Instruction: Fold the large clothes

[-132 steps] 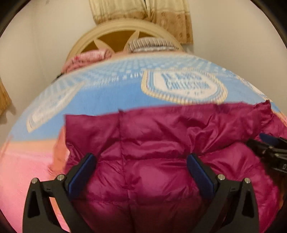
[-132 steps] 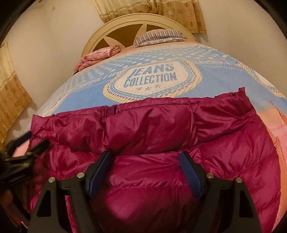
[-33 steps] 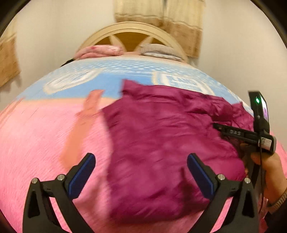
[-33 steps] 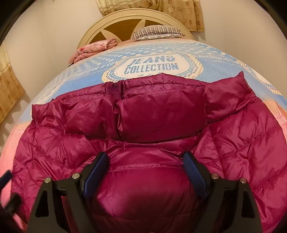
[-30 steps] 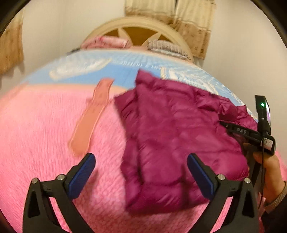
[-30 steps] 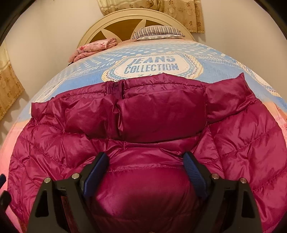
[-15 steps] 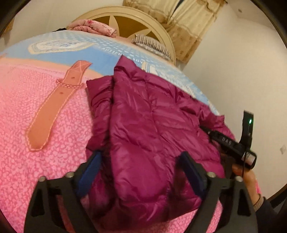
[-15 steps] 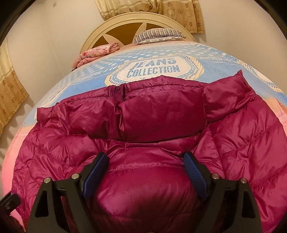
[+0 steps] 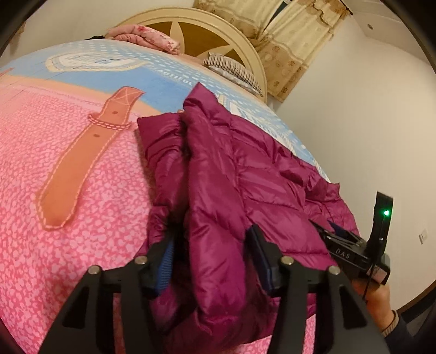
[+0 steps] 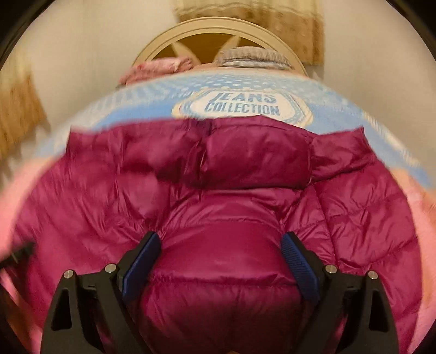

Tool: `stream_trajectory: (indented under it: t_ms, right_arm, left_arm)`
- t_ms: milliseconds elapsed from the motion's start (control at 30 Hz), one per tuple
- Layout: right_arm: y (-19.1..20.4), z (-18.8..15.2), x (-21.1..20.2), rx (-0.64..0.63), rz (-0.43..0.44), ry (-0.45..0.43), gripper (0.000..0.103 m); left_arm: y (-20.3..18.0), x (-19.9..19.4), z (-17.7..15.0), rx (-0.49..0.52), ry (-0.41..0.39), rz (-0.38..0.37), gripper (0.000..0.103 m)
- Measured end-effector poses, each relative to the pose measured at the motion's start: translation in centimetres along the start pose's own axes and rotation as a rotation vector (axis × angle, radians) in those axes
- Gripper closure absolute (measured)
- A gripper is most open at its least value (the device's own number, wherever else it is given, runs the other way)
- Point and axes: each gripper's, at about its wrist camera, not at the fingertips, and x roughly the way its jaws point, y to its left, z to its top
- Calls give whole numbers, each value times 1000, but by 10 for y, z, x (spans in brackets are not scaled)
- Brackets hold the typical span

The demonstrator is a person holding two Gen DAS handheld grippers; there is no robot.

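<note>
A magenta puffer jacket [image 9: 245, 174] lies on the bed, also in the right wrist view [image 10: 234, 174]. My left gripper [image 9: 212, 256] is at the jacket's left edge, its blue pads closed in on a raised fold of that edge. My right gripper [image 10: 218, 256] is wide open over the padded middle of the jacket, touching or just above it; it also shows in the left wrist view [image 9: 351, 245], held by a hand at the jacket's far side.
The bed has a pink and blue cover [image 9: 68, 152] with a printed belt [image 9: 81, 160] and a "JEANS COLLECTION" badge [image 10: 242, 104]. A folded pink cloth [image 9: 147, 35], a striped pillow [image 9: 231, 68] and a cream headboard [image 9: 190, 19] are at the far end. A white wall is on the right.
My left gripper swung round to the jacket's left edge and closed from wide open onto a fold of it. The right gripper stayed open over the jacket and now shifts, blurring its view.
</note>
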Motion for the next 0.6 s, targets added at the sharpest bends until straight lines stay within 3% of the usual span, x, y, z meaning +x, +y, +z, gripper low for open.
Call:
stream_trajectory:
  t_ms: [67, 133, 367, 500, 600]
  right_arm:
    - [0, 2, 4, 2, -1, 22, 12]
    - [-2, 3, 8, 6, 1, 33, 10]
    - [-11, 2, 4, 41, 47, 20, 10]
    - [-17, 4, -25, 77, 63, 19, 10]
    - [4, -8, -30, -13, 18, 62, 10]
  left_arm:
    - [-5, 0, 0, 26, 7, -28, 51]
    - [-8, -2, 0, 45, 11, -82, 85]
    - [-18, -25, 8, 41, -40, -156, 91]
    - [-26, -38, 15, 60, -66, -183, 91]
    - [-39, -46, 17, 78, -82, -234, 92]
